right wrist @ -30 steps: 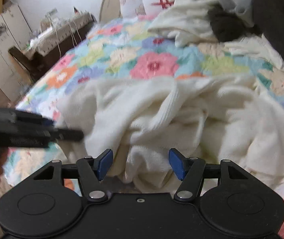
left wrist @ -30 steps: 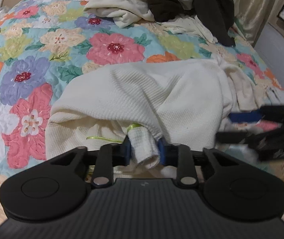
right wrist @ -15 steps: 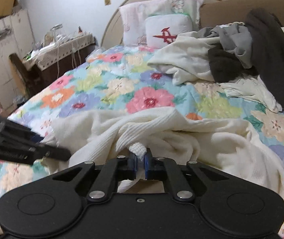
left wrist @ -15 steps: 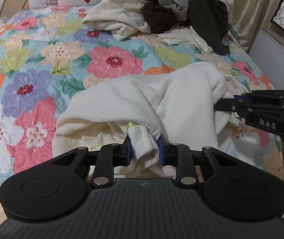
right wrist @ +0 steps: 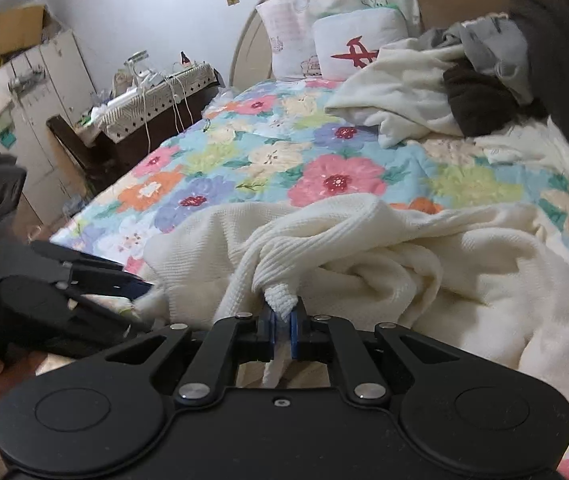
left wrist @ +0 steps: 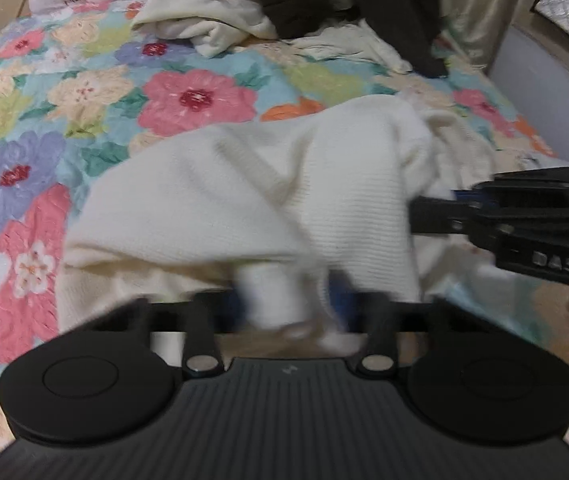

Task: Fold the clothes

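Note:
A cream knitted sweater (left wrist: pixel 268 200) lies crumpled on the near end of a floral quilt. My left gripper (left wrist: pixel 290 308) is shut on a thick bunched roll of its fabric at the near edge; that spot is blurred. In the right wrist view the same sweater (right wrist: pixel 424 280) spreads ahead, and my right gripper (right wrist: pixel 282 330) is shut on a small knitted nub pinched between its blue pads. The right gripper (left wrist: pixel 436 216) also shows at the right of the left wrist view, against the sweater's right side. The left gripper (right wrist: pixel 140 286) shows at the lower left of the right wrist view.
A heap of unfolded clothes (left wrist: pixel 324 12), cream, grey and dark brown, sits at the head of the bed by two pillows (right wrist: pixel 360 40). The floral quilt (left wrist: pixel 84 120) is bare on the left. A cluttered side table (right wrist: pixel 144 96) and a cabinet stand left of the bed.
My right gripper has shut on a fold of the sweater and drawn it up into a ridge. The left gripper has kept its hold on the fabric.

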Tool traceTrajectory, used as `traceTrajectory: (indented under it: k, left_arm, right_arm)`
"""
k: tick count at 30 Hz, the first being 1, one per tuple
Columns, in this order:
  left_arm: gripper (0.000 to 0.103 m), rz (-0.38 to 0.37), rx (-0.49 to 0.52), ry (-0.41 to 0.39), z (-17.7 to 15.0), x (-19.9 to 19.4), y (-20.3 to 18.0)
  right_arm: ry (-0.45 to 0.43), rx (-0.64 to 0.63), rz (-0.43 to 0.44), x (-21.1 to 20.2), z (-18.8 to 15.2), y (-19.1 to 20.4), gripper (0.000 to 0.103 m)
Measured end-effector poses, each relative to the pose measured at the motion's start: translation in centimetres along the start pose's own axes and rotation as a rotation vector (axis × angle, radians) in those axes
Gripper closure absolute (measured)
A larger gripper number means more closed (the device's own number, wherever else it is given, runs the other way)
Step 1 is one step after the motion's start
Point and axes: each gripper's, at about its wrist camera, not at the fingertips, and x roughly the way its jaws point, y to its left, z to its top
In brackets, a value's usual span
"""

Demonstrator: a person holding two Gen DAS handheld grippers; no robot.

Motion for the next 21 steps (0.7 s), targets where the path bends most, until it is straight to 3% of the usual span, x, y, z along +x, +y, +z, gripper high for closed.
traceTrajectory:
  k: [4,8,12,14,21]
  left_arm:
    - [0.084,-0.019,-0.034,-0.047,1.1,-1.6,1.1]
    - [0.084,-0.045,-0.108,-0.091,3.2,-2.8,3.2]
    - [0.085,0.005,-0.106,-0.086,5.2,-1.1,4.8]
    - [0.085,0.025,-0.105,-0.078,6.0,0.1,5.6]
    - [0.086,0.057,-0.214,-0.176,7.2,0.1,9.8]
  right_arm:
    - [0.009,-0.016,-0.043,-0.2,-0.1,-0.2,0.095]
    - [0.073,0.011,-0.096,-0.9,-0.2,-0.6,0.095]
    - [0.116,0.005,-0.12,-2.1,-1.2,0.0,0.095]
    - [0.126,0.034,-0.113,-2.9,-2.2,0.3,0.095]
    - [0.206,0.139,-0.038,-4.9,-5.7,1.7,0.095]
